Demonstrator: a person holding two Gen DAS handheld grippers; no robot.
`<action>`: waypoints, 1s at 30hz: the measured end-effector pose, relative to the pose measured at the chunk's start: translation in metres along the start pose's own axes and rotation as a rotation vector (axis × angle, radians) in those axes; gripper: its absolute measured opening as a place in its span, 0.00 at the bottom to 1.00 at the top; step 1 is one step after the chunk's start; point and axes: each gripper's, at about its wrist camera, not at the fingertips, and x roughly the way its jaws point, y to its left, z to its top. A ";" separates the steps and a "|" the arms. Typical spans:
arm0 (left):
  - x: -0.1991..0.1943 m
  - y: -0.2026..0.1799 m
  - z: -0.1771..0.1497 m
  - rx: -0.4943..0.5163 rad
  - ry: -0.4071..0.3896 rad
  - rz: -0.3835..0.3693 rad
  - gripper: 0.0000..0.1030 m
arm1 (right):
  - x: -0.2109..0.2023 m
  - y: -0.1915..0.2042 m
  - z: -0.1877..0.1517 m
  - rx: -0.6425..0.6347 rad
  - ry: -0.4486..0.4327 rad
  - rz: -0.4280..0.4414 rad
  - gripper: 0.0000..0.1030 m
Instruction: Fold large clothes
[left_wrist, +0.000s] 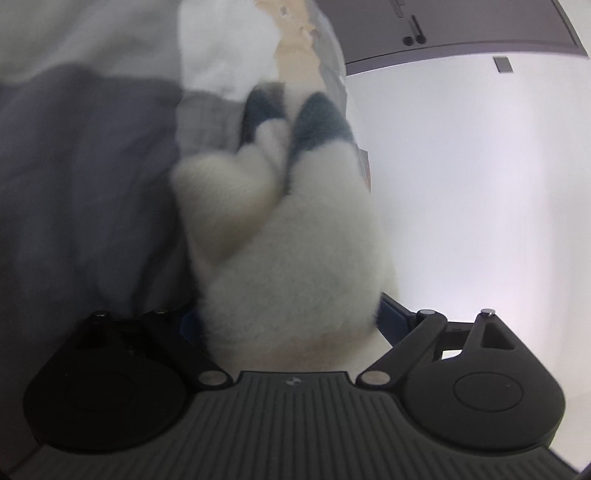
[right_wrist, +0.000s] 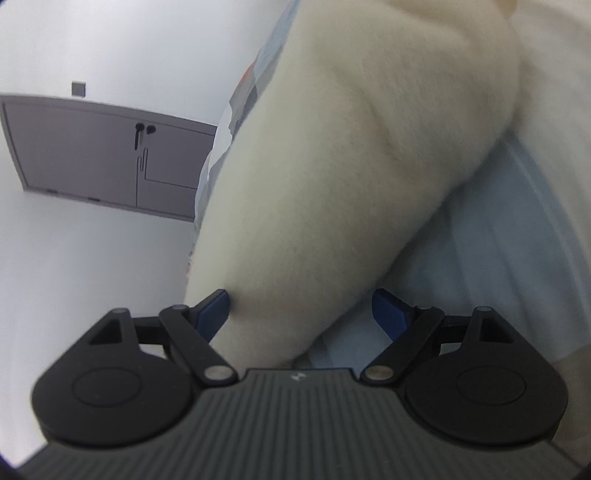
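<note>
Fleece garment (left_wrist: 295, 258): cream-white, fluffy, with dark teal cuffs (left_wrist: 317, 118); bunched and hanging in front of both your grippers, off any surface.

Left gripper (left_wrist: 291, 325): your jaws are spread wide, blue pads at either side of the fleece bundle; whether they pinch it, you cannot tell.

Right gripper (right_wrist: 303, 314): jaws wide apart, left blue pad (right_wrist: 214, 310) touching the fleece, right pad clear of it.

Background: grey fabric (left_wrist: 81, 184) at left, white wall (left_wrist: 480, 184), grey cabinet (right_wrist: 103, 155) with dark handles.
</note>
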 end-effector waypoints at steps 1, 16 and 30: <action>0.001 -0.003 0.001 0.020 -0.001 0.009 0.87 | 0.005 0.000 -0.001 0.015 0.016 0.016 0.84; 0.002 -0.020 0.008 0.131 -0.018 0.003 0.51 | 0.002 -0.005 0.011 0.124 -0.088 0.003 0.85; 0.010 -0.009 0.031 0.079 0.034 -0.067 0.48 | -0.013 -0.019 0.034 0.149 -0.239 -0.088 0.85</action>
